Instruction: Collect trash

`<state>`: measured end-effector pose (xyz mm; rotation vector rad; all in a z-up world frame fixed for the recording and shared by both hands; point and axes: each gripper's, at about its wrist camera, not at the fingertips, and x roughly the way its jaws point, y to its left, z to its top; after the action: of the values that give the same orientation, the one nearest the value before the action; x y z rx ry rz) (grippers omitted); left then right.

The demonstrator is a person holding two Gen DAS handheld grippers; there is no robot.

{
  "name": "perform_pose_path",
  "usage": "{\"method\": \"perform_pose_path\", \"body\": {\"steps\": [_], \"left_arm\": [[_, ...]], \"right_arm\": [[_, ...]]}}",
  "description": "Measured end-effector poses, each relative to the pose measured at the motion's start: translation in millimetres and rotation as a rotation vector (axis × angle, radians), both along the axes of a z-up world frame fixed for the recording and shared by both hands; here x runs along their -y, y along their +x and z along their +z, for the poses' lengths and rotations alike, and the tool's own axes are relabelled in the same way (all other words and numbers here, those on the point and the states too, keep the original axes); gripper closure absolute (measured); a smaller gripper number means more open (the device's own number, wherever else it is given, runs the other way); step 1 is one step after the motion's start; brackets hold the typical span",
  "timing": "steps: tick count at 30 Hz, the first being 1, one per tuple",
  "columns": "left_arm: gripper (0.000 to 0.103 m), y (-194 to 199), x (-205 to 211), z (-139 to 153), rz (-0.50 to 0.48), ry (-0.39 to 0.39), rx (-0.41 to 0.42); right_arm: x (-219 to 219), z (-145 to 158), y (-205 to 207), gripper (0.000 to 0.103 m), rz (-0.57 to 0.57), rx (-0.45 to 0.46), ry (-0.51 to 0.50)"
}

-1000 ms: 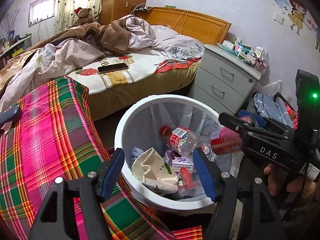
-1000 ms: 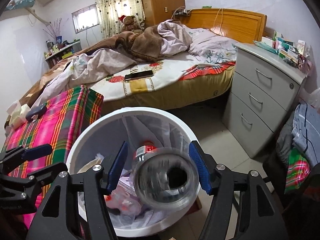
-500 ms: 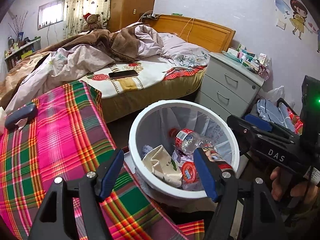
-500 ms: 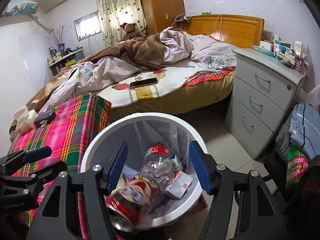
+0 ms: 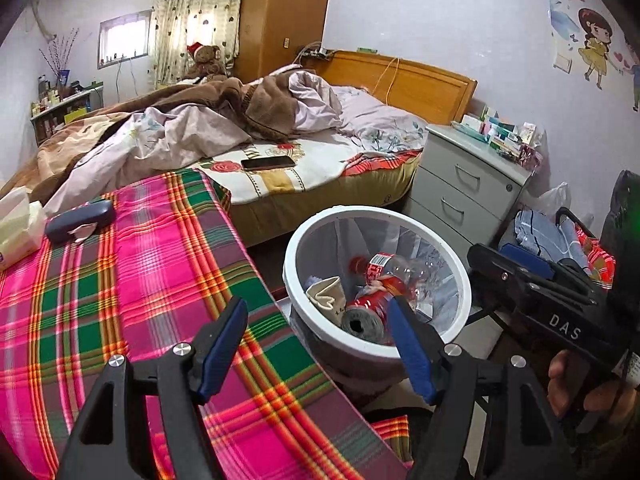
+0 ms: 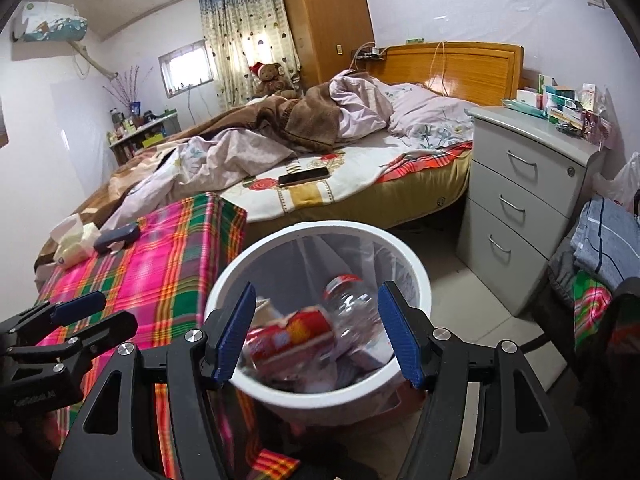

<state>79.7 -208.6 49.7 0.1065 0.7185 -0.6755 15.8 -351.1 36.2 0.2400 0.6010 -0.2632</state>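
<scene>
Red can (image 5: pixel 370 307) that the right gripper (image 6: pixel 316 334) held a moment ago now lies in the white bin (image 5: pixel 460 276) at five o'clock — both grippers, left (image 5: pixel 318 346) too, tilt down, wide and empty.

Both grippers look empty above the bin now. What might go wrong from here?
1. The red can lies high on the pile, near the white bin's front rim; another drop may knock it out.
2. The bin stands tight against the plaid-covered surface; a gripper swinging back could bump it.
3. The glasses case and tissue pack aren't trash but might get grabbed.
</scene>
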Motion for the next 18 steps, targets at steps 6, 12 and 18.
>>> {"method": "perform_pose_path", "body": {"steps": [6,12,18], "left_arm": [[0.029,-18,-21,4,0.052,-0.003,0.043],[0.029,-36,-41,2,0.107,0.010,0.064],[0.029,-53,-62,-1,0.198,0.024,0.108]], "right_arm": [[-20,3,-14,0.038,0.020,0.030,-0.032],[-40,3,-26,0.038,0.040,0.051,-0.049],[-56,-2,-38,0.038,0.049,0.072,-0.057]]}}
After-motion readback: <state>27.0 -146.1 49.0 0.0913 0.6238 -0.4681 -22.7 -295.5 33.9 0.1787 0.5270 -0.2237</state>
